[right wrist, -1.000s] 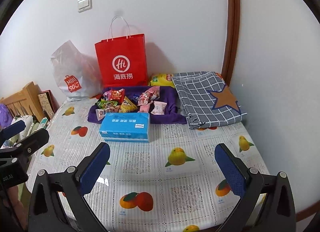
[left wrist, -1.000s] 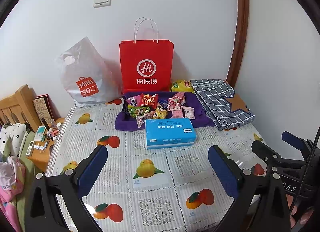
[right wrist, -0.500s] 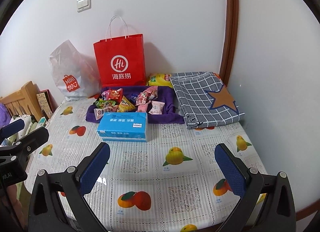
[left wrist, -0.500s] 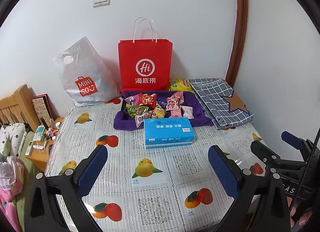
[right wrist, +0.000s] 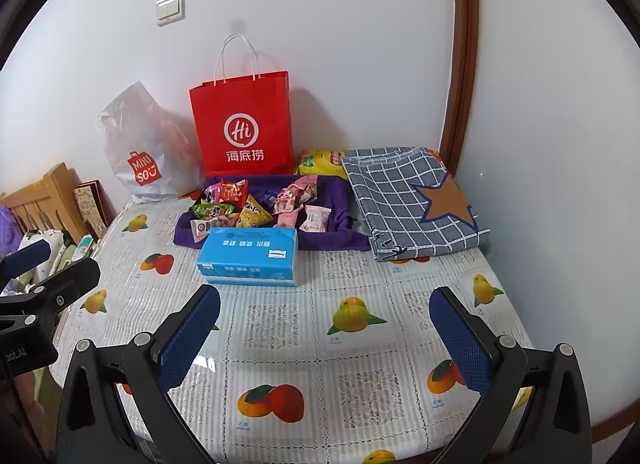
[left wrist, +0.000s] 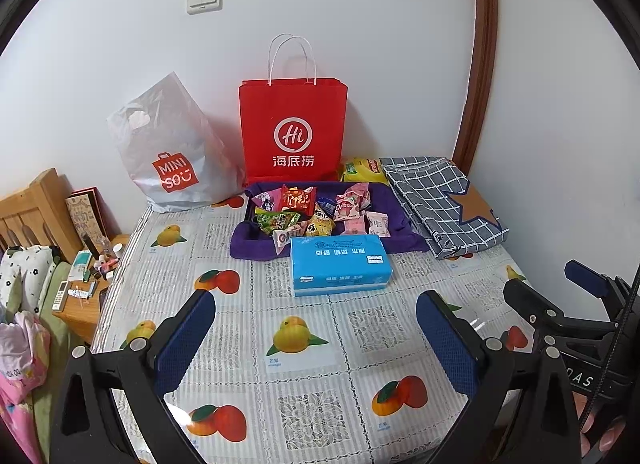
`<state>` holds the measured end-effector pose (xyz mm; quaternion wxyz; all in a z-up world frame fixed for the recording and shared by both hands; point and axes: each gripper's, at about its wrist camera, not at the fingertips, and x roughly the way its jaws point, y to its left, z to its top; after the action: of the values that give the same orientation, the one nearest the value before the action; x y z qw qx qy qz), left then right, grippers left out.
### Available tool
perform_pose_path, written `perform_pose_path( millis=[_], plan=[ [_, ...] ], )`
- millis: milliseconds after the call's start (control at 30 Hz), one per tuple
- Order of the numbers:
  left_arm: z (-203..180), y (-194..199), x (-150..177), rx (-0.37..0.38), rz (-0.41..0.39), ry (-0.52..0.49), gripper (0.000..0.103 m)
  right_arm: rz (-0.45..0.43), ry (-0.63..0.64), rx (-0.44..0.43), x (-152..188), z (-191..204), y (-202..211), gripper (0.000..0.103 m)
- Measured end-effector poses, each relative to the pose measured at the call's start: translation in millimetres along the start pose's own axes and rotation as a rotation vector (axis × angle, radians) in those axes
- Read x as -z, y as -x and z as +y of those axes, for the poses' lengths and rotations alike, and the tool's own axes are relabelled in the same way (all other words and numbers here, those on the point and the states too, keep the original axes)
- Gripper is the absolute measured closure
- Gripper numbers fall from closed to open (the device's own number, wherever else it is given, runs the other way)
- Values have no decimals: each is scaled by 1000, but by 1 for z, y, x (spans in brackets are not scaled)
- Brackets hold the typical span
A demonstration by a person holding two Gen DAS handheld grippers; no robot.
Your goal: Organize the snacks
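- Snacks (left wrist: 316, 210) — small wrapped packets, red, green, yellow and pink — heaped loosely in a purple cloth tray (left wrist: 394, 206) at the far middle of the table (left wrist: 240, 348); no shared direction among them, some lying flat, some tilted, long axes every which way.
- Blue tissue pack (left wrist: 339, 264) flat just in front of the tray, touching its near rim, long axis running left to right, lettering upside down from both wrist views.
- Red paper bag (left wrist: 293, 130) upright against the wall directly behind the tray, handles up; contents not visible.
- Grey plastic bag (left wrist: 172, 152) slumped to its left; contents not visible.
- Yellow packet (left wrist: 360, 168) behind the tray's right corner, beside a folded checked cloth with a brown star (left wrist: 444, 200).
- Left gripper (left wrist: 316, 338) released, jaws wide apart, nothing between them, above the near part of the fruit-print tablecloth.
- Right gripper (right wrist: 326, 338) likewise spread wide and empty, well short of the tissue pack.
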<state>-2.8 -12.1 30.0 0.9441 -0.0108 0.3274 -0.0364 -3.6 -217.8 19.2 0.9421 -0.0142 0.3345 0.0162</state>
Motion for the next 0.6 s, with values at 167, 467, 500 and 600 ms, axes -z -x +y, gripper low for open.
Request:
perform_pose_path(
  millis=[167, 467, 500, 600],
  plan=[
    [1, 0, 0, 2, 0, -1, 1, 0, 5, 1, 0, 1, 0, 0],
    [1, 1, 0, 0, 0, -3, 1, -2, 3, 0, 1, 3, 0, 0],
    [2, 1, 0, 0, 0, -1, 1, -2, 4, 1, 1, 3, 0, 0],
    [2, 0, 0, 1, 1, -1, 1, -1, 3, -1, 2, 3, 0, 0]
  ],
)
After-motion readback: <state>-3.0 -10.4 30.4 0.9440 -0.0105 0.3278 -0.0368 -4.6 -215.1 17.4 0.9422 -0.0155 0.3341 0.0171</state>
